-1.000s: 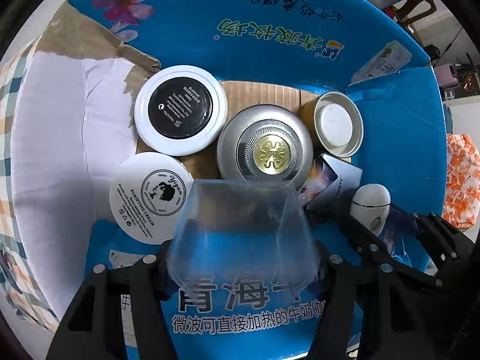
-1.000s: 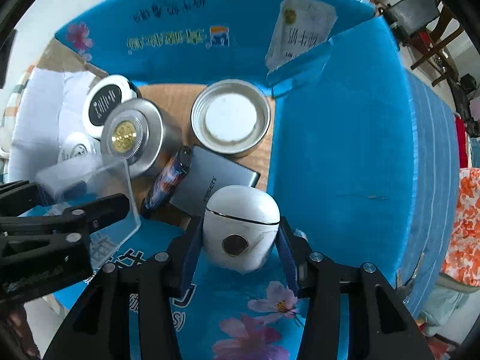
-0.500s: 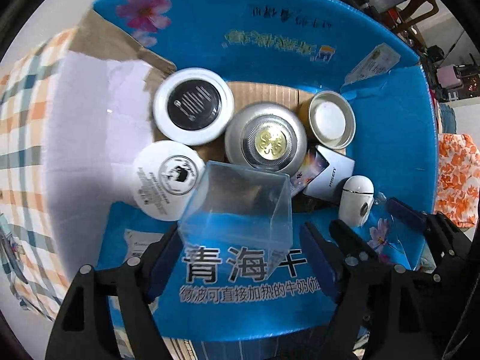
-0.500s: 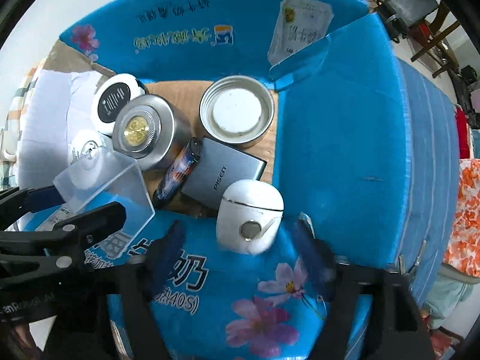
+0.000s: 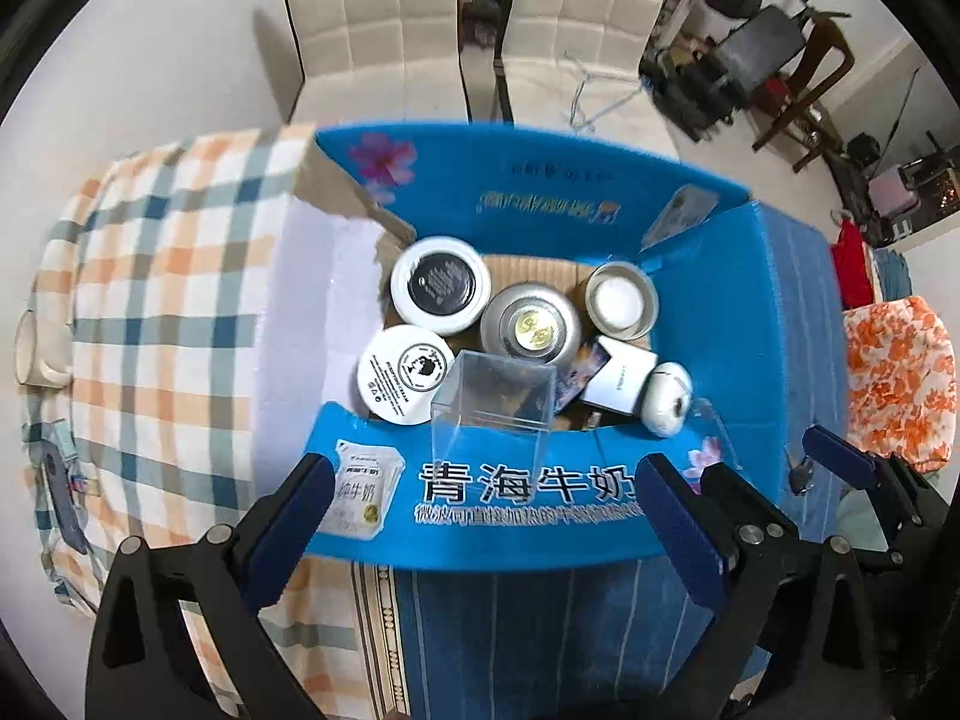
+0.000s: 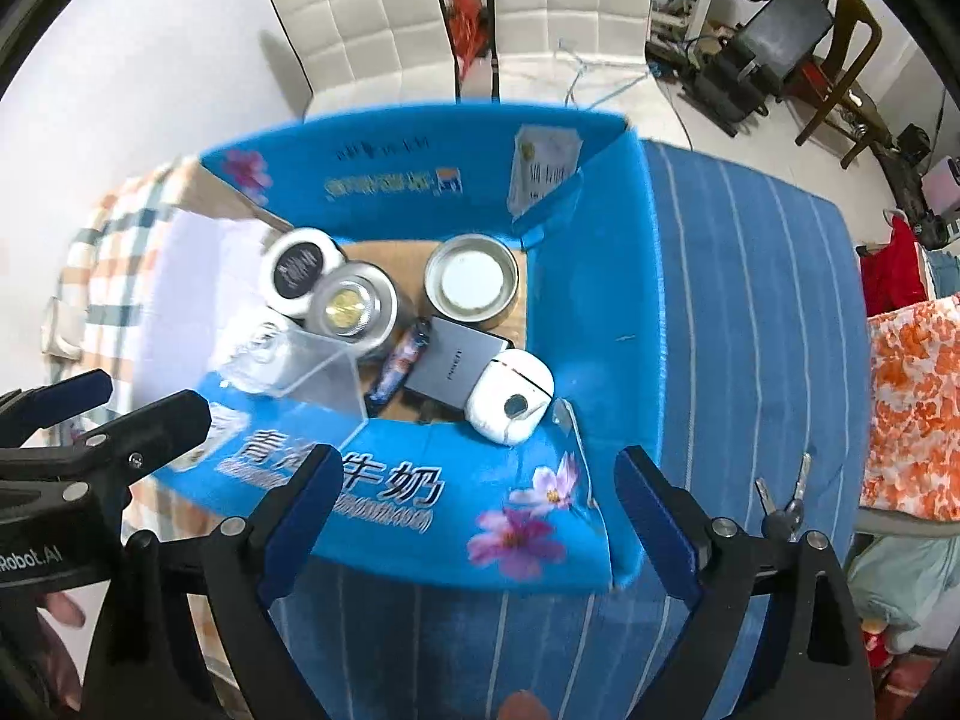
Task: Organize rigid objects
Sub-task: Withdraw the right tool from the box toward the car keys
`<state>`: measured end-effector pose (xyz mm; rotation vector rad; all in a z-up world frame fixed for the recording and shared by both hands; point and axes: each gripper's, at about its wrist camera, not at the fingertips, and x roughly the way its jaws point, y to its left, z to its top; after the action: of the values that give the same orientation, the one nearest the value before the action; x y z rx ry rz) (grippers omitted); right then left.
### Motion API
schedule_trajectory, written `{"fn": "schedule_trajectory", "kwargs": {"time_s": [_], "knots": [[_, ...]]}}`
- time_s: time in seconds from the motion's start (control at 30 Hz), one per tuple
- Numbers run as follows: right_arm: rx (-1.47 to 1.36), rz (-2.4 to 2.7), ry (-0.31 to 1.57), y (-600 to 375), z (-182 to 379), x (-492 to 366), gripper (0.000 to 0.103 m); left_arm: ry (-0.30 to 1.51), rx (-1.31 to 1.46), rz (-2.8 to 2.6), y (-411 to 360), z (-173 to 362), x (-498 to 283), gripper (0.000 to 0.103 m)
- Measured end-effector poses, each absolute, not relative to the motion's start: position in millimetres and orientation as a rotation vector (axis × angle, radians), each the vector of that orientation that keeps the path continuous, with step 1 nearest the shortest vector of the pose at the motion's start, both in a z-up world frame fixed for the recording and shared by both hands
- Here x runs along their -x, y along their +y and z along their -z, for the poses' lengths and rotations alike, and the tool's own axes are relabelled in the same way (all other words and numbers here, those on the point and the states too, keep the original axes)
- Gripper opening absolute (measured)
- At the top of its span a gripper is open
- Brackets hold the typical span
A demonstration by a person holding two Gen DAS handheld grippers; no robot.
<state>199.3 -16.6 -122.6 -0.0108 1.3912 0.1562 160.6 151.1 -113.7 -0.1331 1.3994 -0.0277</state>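
Since both my tongs (image 5: 486,516) (image 6: 480,510) hang spread and empty above the box (image 5: 516,498), I'd grab the keys (image 6: 780,510) next, slowly.

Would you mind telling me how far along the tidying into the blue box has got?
Looks mostly done: the blue box holds the clear plastic case, white earbud case, silver tin, two white jars, an open tin, a grey power bank and a lighter. Nothing is in hand; the left tongs and right tongs are open and empty. Left: a bunch of keys lies outside on the striped cloth.
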Motion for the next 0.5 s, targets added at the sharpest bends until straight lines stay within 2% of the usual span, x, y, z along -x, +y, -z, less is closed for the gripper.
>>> {"fn": "schedule_trajectory", "kwargs": {"time_s": [0.23,0.5], "knots": [[-0.005,-0.171,1.321,-26.2,67.6,-171.3,0.094,1.279,0.098,-0.019,141.3,62.9,-135.8,0.103],[-0.032,-0.211,1.274,-38.4,25.6,-150.6,0.094,1.219,0.105,-0.034,136.2,35.9,-118.6,0.103]]}}
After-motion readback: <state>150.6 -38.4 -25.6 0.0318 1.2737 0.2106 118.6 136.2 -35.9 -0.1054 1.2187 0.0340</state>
